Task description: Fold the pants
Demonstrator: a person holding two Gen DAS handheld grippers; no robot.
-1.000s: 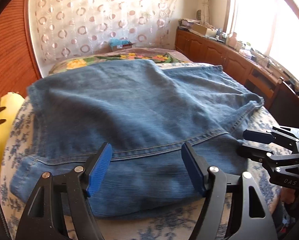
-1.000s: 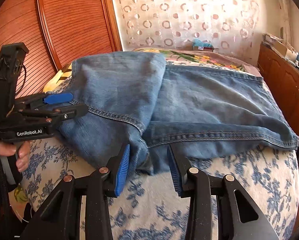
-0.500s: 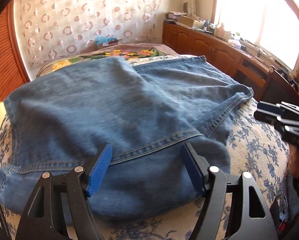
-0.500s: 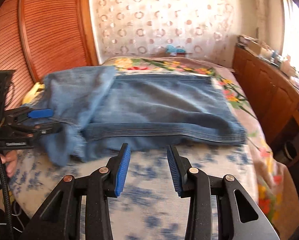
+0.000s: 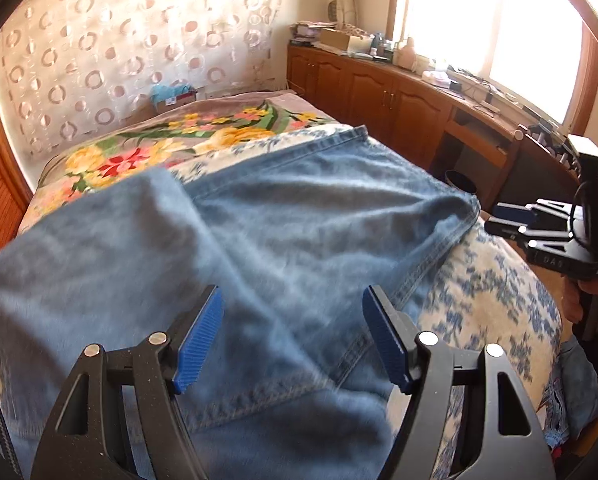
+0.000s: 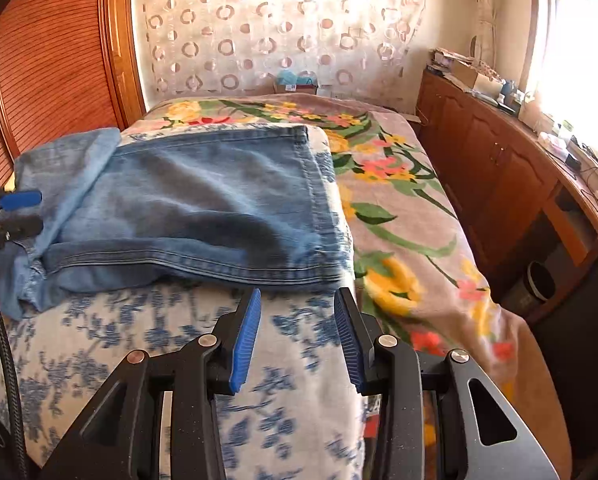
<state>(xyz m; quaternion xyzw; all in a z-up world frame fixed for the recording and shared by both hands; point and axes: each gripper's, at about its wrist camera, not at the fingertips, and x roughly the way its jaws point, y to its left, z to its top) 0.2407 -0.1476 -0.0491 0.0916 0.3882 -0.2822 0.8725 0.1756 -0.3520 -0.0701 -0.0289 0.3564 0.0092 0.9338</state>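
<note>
Jeans (image 6: 203, 208): folded blue denim lying flat on the bed, ahead of both pairs of fingers; a paler folded layer overlaps the left part.
Left gripper (image 5: 293, 336): fingers spread wide above the denim, nothing between the pads; whether they touch the cloth cannot be told.
Right gripper (image 6: 297, 334): fingers partly apart, empty, over the blue-patterned sheet (image 6: 99, 352), just short of the seamed near edge of the jeans.
Flowered blanket (image 6: 399, 208): beyond and right of the right fingers, hanging over the bed's side.
Wooden cabinets (image 6: 491, 168): along the right wall, cluttered top, under a bright window.
Headboard (image 6: 47, 64): wooden, far left.
Curtain (image 6: 275, 24): ring-patterned, behind the bed.
</note>
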